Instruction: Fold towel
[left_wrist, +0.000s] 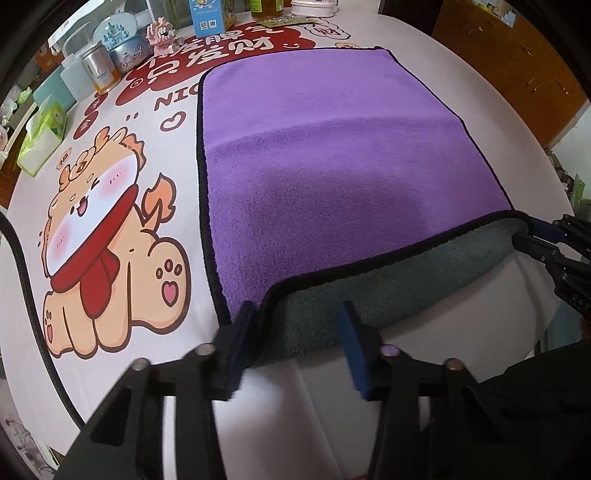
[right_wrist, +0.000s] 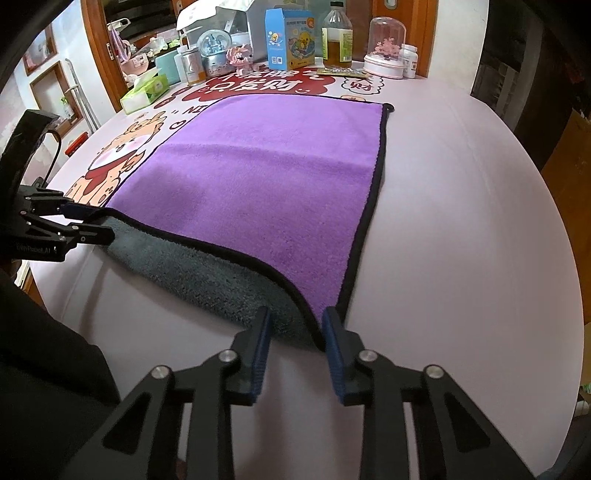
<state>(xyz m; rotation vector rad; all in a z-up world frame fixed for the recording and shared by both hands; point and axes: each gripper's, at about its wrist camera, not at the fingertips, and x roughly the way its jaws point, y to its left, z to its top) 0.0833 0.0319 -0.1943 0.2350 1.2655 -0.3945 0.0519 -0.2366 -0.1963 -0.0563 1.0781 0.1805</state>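
Note:
A purple towel (left_wrist: 332, 155) with a black hem and a grey underside lies flat on the table; it also shows in the right wrist view (right_wrist: 266, 177). Its near edge is lifted and shows the grey side (left_wrist: 369, 295). My left gripper (left_wrist: 299, 328) is open around the near left corner, jaws apart on either side of the hem. My right gripper (right_wrist: 295, 339) is open around the near right corner. In the left wrist view the right gripper (left_wrist: 535, 232) sits at the towel's right corner. In the right wrist view the left gripper (right_wrist: 88, 221) sits at the left corner.
The table wears a pale cloth (left_wrist: 110, 221) printed with a cartoon dog and red lettering. At the far edge stand a blue carton (right_wrist: 290, 38), a bottle (right_wrist: 336, 35), a glass dome (right_wrist: 386, 48), jars and a green tissue box (right_wrist: 146, 90). A wooden cabinet (left_wrist: 517, 55) is at right.

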